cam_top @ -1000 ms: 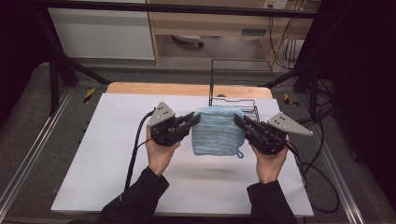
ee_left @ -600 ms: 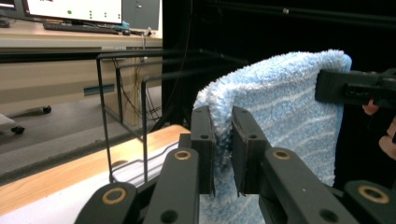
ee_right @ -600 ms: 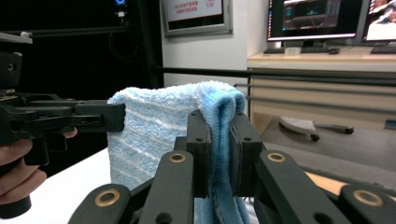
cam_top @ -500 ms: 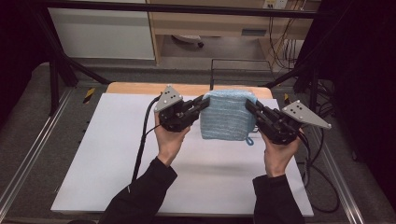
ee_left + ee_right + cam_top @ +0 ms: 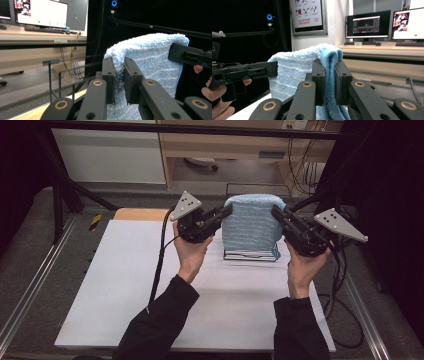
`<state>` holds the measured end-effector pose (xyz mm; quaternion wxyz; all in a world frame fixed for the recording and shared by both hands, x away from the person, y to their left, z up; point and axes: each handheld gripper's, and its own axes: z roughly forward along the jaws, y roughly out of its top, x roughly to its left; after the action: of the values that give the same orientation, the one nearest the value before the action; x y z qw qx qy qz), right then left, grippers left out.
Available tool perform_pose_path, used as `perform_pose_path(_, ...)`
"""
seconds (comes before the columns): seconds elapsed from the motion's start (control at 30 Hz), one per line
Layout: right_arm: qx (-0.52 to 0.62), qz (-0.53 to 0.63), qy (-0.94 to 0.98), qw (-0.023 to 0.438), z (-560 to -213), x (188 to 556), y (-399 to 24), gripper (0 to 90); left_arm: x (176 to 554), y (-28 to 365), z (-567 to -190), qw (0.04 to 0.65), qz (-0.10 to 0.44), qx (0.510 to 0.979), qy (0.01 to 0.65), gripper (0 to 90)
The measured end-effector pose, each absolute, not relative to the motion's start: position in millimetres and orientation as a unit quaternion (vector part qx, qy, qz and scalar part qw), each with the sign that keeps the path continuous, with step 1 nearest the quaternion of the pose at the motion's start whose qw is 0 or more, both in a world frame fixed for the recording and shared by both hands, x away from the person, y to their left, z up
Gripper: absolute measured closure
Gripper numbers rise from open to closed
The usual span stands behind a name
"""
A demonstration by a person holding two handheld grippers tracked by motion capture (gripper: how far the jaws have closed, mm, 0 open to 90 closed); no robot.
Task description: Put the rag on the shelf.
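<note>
Above the white worktop (image 5: 150, 285), a folded blue towel (image 5: 250, 222) hangs stretched between both tools: the left hand-held gripper (image 5: 227, 211) pinches its left top edge, the right hand-held gripper (image 5: 276, 212) pinches its right, over a black wire rack (image 5: 250, 255)

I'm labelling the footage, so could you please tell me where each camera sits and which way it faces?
High view: above the person's side, looking forward and down on the table; both forearms, left tongs, right tongs.
Left gripper view: on the left tongs, looking along jaws clamped on the blue towel.
Right gripper view: on the right tongs, facing monitors.
Shared: both gripper views show the towel and the opposite tongs.
</note>
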<state>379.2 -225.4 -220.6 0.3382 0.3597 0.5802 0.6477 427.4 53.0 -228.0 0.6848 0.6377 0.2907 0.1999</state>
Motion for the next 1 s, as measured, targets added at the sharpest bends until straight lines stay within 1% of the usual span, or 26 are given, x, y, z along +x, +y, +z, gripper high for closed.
perform_pose_path(0.47, 0.341, 0.66, 0.564, 0.362, -180, 395, -236, 81.3, 443, 38, -189, 0.702, 0.22, 0.617, 0.279, 80.2)
perform_pose_path(1.0, 0.334, 0.677, 0.545, 0.364, -160, 429, -241, 81.4, 468, 32, -167, 0.717, 0.233, 0.595, 0.28, 80.2)
